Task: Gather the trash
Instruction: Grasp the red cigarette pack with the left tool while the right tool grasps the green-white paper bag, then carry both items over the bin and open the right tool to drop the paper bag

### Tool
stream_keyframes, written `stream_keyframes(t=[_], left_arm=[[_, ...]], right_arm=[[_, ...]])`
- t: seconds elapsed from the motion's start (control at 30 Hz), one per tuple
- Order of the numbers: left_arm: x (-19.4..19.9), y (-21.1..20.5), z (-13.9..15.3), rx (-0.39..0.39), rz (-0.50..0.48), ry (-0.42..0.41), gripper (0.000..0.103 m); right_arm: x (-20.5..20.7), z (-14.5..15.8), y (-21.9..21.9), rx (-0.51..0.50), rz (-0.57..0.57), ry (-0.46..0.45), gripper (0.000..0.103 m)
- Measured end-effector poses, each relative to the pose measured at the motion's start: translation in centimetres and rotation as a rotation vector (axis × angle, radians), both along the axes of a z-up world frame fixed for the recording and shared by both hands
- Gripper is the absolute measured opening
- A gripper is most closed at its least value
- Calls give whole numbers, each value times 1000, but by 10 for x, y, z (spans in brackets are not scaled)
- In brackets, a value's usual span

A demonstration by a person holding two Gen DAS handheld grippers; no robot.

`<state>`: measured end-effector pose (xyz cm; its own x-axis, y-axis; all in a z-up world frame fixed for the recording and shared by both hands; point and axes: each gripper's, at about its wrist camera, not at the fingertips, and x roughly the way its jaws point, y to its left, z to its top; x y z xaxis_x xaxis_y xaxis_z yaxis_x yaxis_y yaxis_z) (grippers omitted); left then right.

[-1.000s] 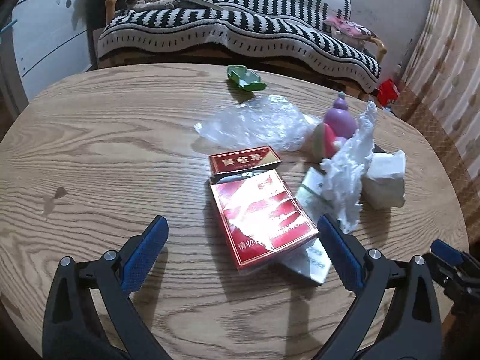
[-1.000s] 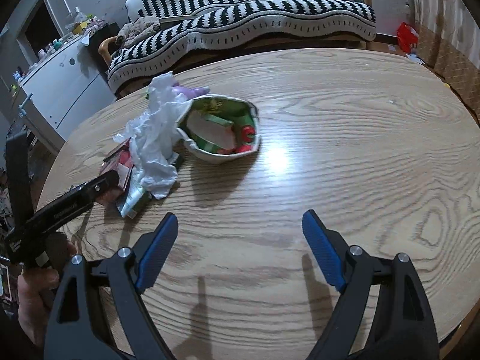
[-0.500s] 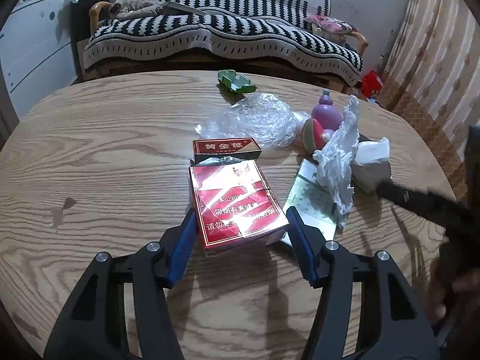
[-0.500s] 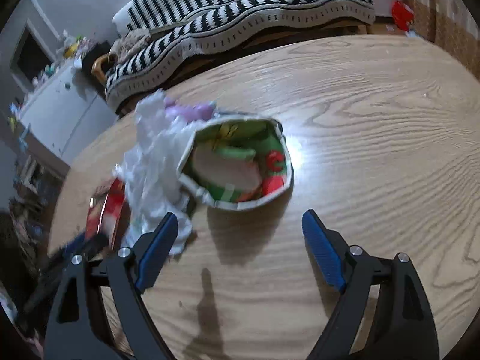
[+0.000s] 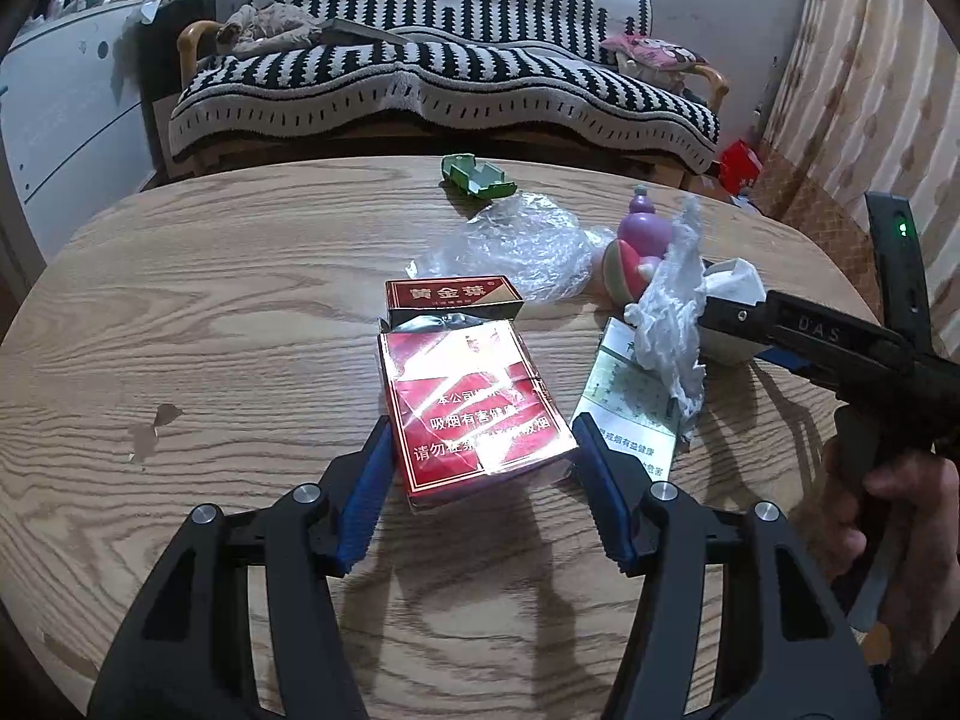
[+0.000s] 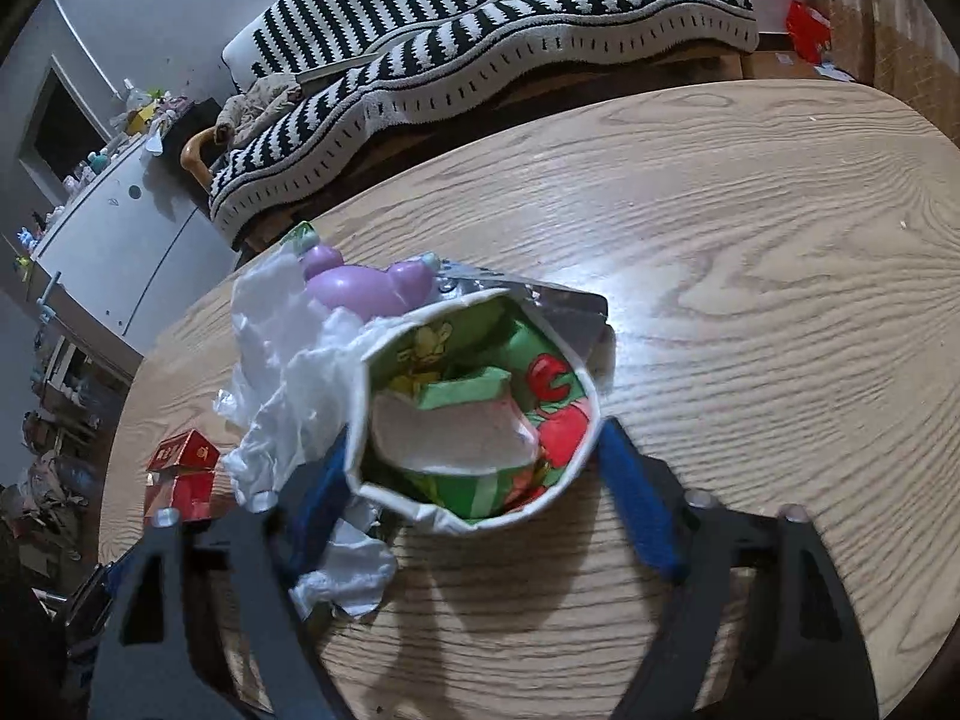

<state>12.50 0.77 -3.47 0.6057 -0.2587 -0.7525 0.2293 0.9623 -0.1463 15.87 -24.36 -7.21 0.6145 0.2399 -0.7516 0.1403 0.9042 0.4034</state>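
My left gripper (image 5: 480, 480) is shut on a red cigarette pack (image 5: 474, 402) wrapped in shiny film, gripping its near end on the table. The pack's flipped-open lid (image 5: 453, 294) lies behind it. My right gripper (image 6: 480, 498) is open, with its blue pads on either side of an open paper cup-like bag (image 6: 480, 408) with green and red print, lying on its side with trash inside. Crumpled white tissue (image 6: 288, 372) lies against the bag's left side; it also shows in the left wrist view (image 5: 672, 324).
On the round wooden table (image 5: 210, 300) lie a clear plastic wrap (image 5: 516, 246), a purple and pink toy (image 5: 636, 246), a flat printed carton (image 5: 630, 408) and a green box (image 5: 477, 177). A striped sofa (image 5: 450, 78) stands behind the table.
My left gripper moved forward and closed on the red pack. My right gripper moved forward until its open fingers flank the printed bag.
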Motion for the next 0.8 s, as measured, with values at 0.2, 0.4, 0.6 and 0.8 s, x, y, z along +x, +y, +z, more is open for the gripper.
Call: stream_keyframes(t=[0.2,0.4,0.6,0.8], left_arm=[[-2,-4,3,12,-14,-10,58],[-7,-8,10,3,-10,-23,58],[-18,-38,21,-3,-50,-39,58],[-41,-96,33,-5,-150,-61,58]], right_arm=[[-3,8,5,-22,27,-15,59],[-20,22,3,-36,31,-43,58],[-57,37,-23,-81,12,-47,59],[-117,49,-90,-119,-74,-40,59]])
